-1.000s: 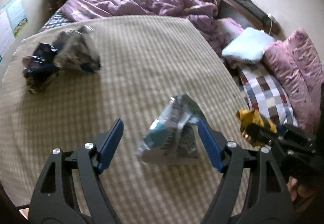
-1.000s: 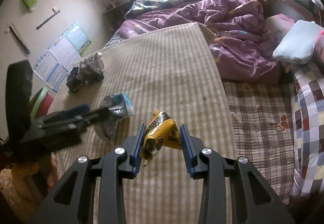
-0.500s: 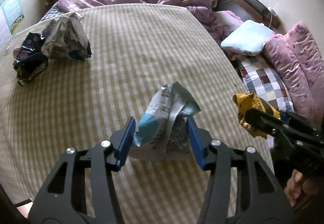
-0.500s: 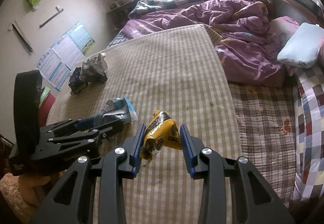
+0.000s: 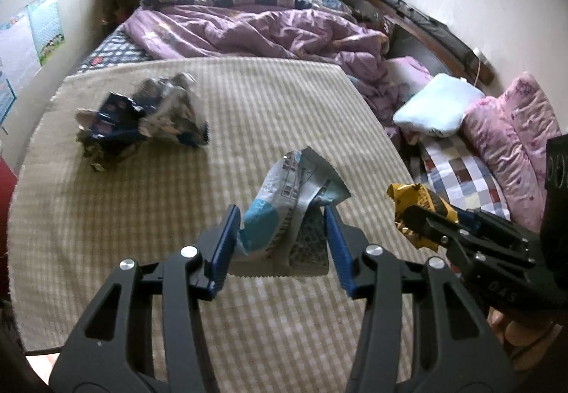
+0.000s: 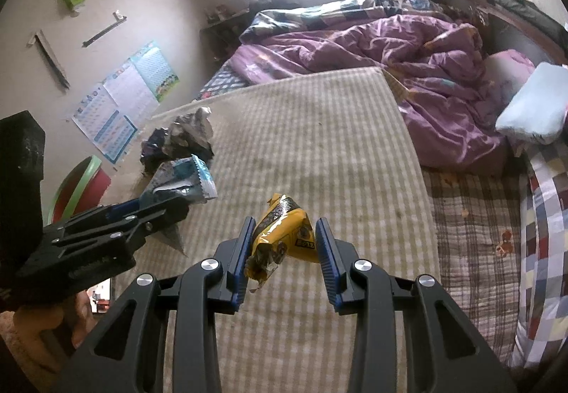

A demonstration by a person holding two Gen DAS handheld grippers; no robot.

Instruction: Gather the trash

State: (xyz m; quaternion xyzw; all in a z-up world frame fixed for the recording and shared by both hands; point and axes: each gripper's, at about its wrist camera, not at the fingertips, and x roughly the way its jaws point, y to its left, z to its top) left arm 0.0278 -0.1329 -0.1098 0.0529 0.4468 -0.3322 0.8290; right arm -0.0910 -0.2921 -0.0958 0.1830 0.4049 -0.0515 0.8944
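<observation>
dark wrapper pile (image 5: pixel 142 119): motion-blurred | red-green bin (image 6: pixel 76 190): partly hidden behind left hand-held gripper (image 6: pixel 167 206)

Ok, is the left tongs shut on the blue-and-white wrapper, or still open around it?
Shut on it: the left tongs press both blue pads against the blue-and-white wrapper, crumpled between them.

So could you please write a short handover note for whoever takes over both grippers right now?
Left gripper: shut on the blue-and-white wrapper, held above the mat.
Right gripper: shut on the yellow wrapper, also off the mat.
Done: two pieces picked up.
Left: the dark crumpled wrappers lie at the mat's far left corner. A red and green bin shows past the mat's left edge, probably the place to drop the held pieces before fetching that pile.
</observation>
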